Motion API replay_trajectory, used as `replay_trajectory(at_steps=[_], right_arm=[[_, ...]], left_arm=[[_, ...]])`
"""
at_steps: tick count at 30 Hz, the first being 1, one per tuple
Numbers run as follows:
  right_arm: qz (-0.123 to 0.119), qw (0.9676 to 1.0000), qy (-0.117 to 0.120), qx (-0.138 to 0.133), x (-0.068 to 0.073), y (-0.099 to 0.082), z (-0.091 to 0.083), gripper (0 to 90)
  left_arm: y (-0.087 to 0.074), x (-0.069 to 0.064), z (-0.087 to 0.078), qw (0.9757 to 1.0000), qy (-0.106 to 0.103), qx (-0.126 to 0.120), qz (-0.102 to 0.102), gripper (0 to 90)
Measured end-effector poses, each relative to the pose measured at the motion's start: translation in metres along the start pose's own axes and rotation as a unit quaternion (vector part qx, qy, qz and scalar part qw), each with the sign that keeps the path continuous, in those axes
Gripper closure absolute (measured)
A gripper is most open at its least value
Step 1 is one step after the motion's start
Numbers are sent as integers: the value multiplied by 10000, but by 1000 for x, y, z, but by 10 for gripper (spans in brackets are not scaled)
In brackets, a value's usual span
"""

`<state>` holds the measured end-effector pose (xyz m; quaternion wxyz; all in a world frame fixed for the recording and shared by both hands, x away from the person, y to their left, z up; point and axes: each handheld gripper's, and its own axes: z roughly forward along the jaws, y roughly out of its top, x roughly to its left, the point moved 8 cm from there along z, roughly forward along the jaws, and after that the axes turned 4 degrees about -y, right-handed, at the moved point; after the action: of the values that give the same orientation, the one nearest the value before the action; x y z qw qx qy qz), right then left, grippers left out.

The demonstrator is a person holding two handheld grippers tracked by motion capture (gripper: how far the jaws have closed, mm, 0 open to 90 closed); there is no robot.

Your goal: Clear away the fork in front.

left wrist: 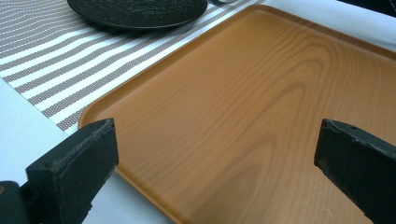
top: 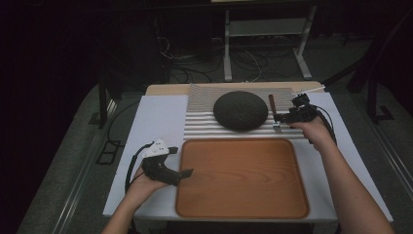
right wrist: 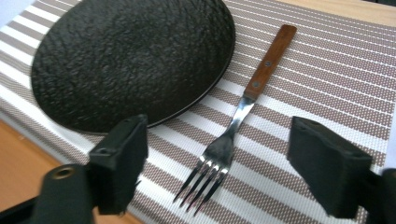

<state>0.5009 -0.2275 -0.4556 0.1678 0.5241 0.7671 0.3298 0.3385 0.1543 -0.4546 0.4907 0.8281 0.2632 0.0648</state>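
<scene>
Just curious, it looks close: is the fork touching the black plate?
Apart. The right gripper view shows striped placemat between the fork and the black plate's rim.

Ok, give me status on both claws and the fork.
Right claw open, over the fork, not touching. Fork flat on striped mat, beside black plate. Left claw open over wooden tray. Nothing in the way.

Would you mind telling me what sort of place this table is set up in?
Probably a lab or recording room: cables trail over the floor behind a white table staged with a striped placemat.
</scene>
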Motion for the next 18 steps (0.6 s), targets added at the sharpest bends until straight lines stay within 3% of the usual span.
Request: replay_trajectory(at_steps=[7,18], right_arm=[[44,9991,-116,395,-6,8,16,381],[265,9936,-373,1035,-20,21,42,493]], left_arm=[[0,2,-1,10000,15,-26,-27,0],[1,2,0,10000,-10,-33,-33,0]])
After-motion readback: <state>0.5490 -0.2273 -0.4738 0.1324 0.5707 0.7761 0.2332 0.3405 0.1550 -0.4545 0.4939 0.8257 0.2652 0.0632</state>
